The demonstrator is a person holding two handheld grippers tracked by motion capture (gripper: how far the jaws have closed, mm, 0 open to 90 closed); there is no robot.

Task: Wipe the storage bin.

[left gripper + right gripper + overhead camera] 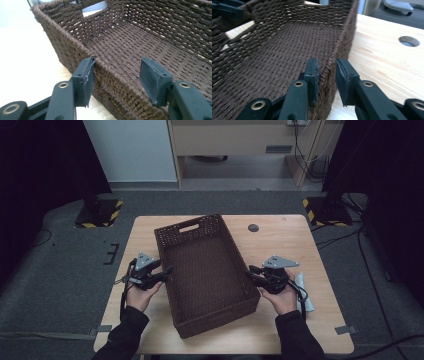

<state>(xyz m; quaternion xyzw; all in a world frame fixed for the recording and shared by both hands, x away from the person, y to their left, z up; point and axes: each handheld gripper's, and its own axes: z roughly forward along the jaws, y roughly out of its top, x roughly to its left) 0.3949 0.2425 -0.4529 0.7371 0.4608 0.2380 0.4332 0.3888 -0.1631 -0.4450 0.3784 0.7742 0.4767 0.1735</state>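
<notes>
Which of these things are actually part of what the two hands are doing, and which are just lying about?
In the job:
- woven basket
- left gripper, jaws open astride one long wall
- right gripper, jaws astride the opposite wall

Lying about:
- white roll by the right hand
- table

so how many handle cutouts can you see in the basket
1. It is a slot in the far short wall of the woven basket. The near short wall faces away from the high view, so a second may be hidden.

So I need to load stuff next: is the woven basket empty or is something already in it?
Empty. The brown woven basket shows bare weave across its whole floor in the high view and in both gripper views.
</notes>
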